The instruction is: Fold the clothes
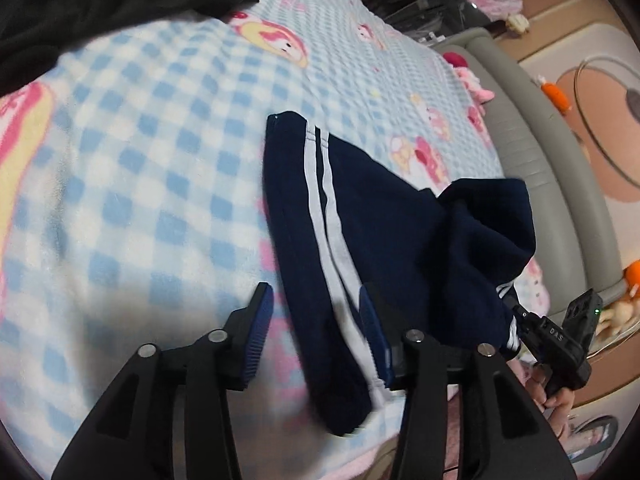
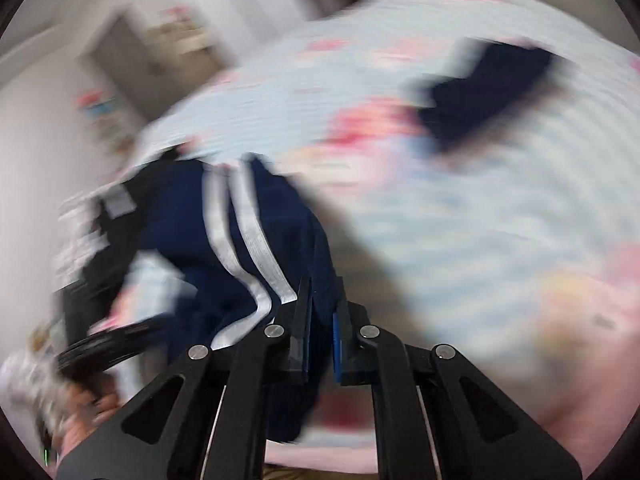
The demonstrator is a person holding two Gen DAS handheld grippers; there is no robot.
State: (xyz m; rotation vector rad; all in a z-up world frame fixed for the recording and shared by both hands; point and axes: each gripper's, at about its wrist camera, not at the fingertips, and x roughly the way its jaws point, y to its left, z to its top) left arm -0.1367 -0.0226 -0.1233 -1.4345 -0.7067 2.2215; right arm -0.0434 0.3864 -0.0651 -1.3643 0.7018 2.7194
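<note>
Your left gripper (image 1: 316, 320) hangs over the bed with its fingers apart, ribbed blue pads (image 1: 258, 340) facing each other across a gap. The trousers (image 1: 360, 220) run through that gap: navy knit cloth, soft and matte, with two white stripes (image 1: 324, 208) down the side seam. The pads are not pressing on the cloth; the left one stands clear of it over the blanket, the right one sits against the cloth's edge.

The trousers lie on the blanket (image 1: 140, 160), a fluffy fleece in pale blue and white checks with pink cartoon figures. One narrow leg stretches flat toward the far side, its hem square-cornered. The other end bunches into a loose hump, lifted toward your right gripper (image 1: 516, 316) at the bed's edge.

From your right wrist everything smears with blur, but the grip reads plainly: your right gripper (image 2: 322, 312) has its fingers together, clamped on a fold of the navy trousers (image 2: 180, 240), the white stripes (image 2: 244, 240) curving just left of the pads. Your other tool shows as a black blur at the lower left.

A black garment (image 1: 80, 0), crumpled, lies at the blanket's far corner. A grey padded bed rail (image 1: 540, 152) curves along the side.
</note>
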